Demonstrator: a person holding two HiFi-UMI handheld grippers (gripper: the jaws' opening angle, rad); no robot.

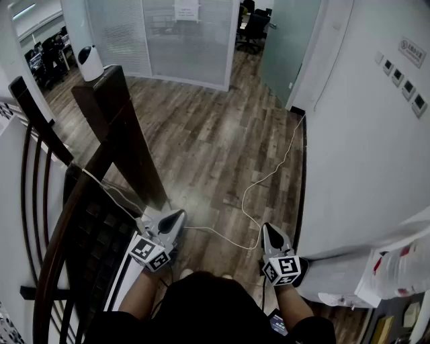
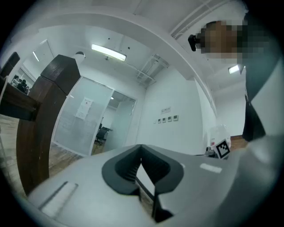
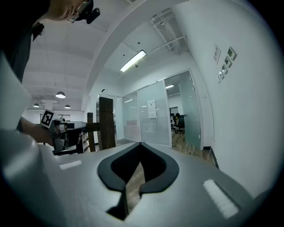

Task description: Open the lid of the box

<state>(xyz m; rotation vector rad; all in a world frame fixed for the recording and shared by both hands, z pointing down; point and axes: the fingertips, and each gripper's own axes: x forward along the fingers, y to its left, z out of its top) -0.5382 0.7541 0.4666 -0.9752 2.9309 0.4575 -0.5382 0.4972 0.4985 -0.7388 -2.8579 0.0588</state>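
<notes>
Low in the head view, the left gripper (image 1: 173, 219) and the right gripper (image 1: 270, 232) hang above the wooden floor (image 1: 215, 148). Both pairs of jaws are closed on nothing. The box cannot be made out.

railing (image 1: 40, 201) cut off by left edge. paper (image 1: 186, 8) on glass partition (image 1: 188, 47) cut by top edge, print too small to read. wall sign (image 1: 411, 52) unreadable. white things (image 1: 396, 269) at lower right cut by right edge, kind unclear. forearms partly hidden under head (image 1: 201, 302). cable (image 1: 269, 175) near end lost at left claw (image 1: 177, 215). right claw (image 1: 269, 230): in left gripper view only its marker cube (image 2: 223, 148) shows.
</notes>
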